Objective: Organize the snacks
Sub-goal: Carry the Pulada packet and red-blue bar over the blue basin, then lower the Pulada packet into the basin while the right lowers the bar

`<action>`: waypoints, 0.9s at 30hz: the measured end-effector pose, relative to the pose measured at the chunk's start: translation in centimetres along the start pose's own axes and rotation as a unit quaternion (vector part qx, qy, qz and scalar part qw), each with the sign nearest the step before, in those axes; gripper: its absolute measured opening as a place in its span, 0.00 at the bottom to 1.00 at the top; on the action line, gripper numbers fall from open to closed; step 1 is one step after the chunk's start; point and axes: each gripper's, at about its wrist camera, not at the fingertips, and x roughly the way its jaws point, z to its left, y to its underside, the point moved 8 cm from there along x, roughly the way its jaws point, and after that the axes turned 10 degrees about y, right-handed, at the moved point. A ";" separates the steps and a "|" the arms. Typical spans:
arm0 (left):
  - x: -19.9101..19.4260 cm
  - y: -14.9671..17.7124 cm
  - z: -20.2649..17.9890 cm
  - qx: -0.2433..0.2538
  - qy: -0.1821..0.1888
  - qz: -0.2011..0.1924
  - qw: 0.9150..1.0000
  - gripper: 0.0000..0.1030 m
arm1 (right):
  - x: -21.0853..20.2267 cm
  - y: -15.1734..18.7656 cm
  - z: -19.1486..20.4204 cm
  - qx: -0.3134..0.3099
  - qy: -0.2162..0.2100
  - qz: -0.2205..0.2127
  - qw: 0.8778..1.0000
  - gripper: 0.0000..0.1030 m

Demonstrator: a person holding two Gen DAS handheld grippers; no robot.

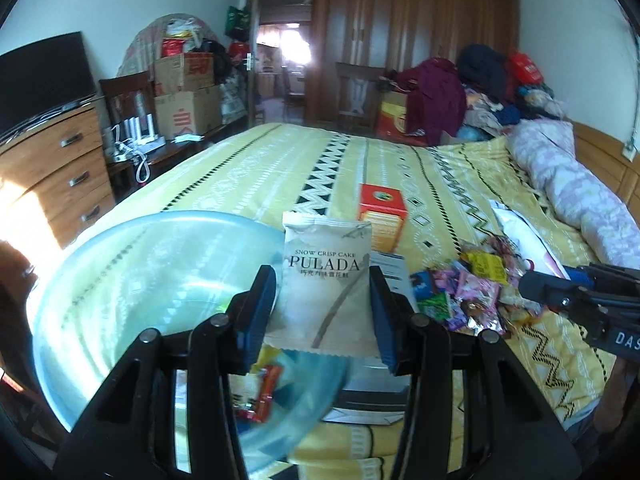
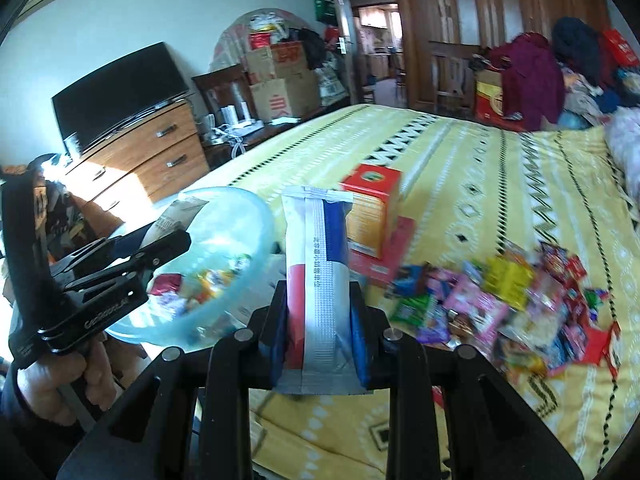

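Note:
My left gripper [image 1: 324, 300] is shut on a white snow crisp cake packet [image 1: 326, 280], held upright over the near rim of a pale blue translucent bowl [image 1: 132, 280]. The bowl [image 2: 224, 248] holds a few wrapped sweets. My right gripper [image 2: 318, 316] is shut on a long white, red and blue snack packet [image 2: 318, 264], raised above the yellow bedspread. A pile of small colourful snack packets [image 2: 520, 304] lies on the bed to the right, also seen as the snack pile [image 1: 472, 292]. The left gripper with its holding hand [image 2: 48, 384] shows at the left of the right wrist view.
An orange-red box [image 1: 382, 216] stands on the patterned bedspread [image 1: 280, 160] beyond the packets. A wooden dresser [image 1: 52, 172] with a dark screen stands left of the bed. Clothes and boxes pile up at the far end, bedding [image 1: 572, 188] lies at the right.

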 end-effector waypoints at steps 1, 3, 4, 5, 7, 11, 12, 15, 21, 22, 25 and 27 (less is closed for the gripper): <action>-0.2 -0.1 0.9 -0.009 -0.006 -0.002 1.000 0.45 | 0.1 -0.4 0.8 -0.004 -0.005 -0.001 1.000 0.28; -0.7 -0.2 2.4 -0.025 -0.016 -0.007 1.000 0.45 | 0.4 -1.3 2.9 -0.017 -0.018 -0.003 1.000 0.28; -0.9 -0.2 3.2 -0.033 -0.022 -0.010 0.999 0.45 | 0.6 -1.7 3.8 -0.022 -0.026 -0.004 0.999 0.28; -1.1 -0.2 4.1 -0.043 -0.028 -0.012 0.999 0.45 | 0.8 -2.3 4.9 -0.028 -0.036 -0.004 0.999 0.28; -1.5 -0.1 5.8 -0.062 -0.039 -0.016 0.997 0.45 | 1.3 -3.3 6.6 -0.037 -0.048 -0.005 0.998 0.28; -1.8 0.2 8.2 -0.089 -0.054 -0.017 0.994 0.45 | 1.9 -5.0 10.4 -0.053 -0.075 -0.009 0.996 0.28; -1.8 0.2 8.7 -0.094 -0.058 -0.017 0.994 0.45 | 2.0 -5.4 11.2 -0.055 -0.083 -0.009 0.995 0.28; -1.8 0.5 10.0 -0.108 -0.063 -0.016 0.992 0.45 | 2.6 -6.0 13.3 -0.064 -0.096 -0.008 0.993 0.28; -2.1 1.0 12.3 -0.126 -0.068 -0.012 0.990 0.45 | 4.5 -5.9 15.6 -0.067 -0.111 0.009 0.992 0.28; -2.1 1.1 12.5 -0.128 -0.068 -0.012 0.989 0.45 | 4.8 -5.8 15.7 -0.066 -0.112 0.012 0.991 0.28; -2.3 1.4 12.8 -0.132 -0.068 -0.011 0.989 0.46 | 5.5 -5.3 16.1 -0.065 -0.115 0.022 0.991 0.28; -2.4 1.3 13.1 -0.133 -0.067 -0.011 0.989 0.46 | 5.8 -5.1 16.2 -0.065 -0.115 0.027 0.991 0.28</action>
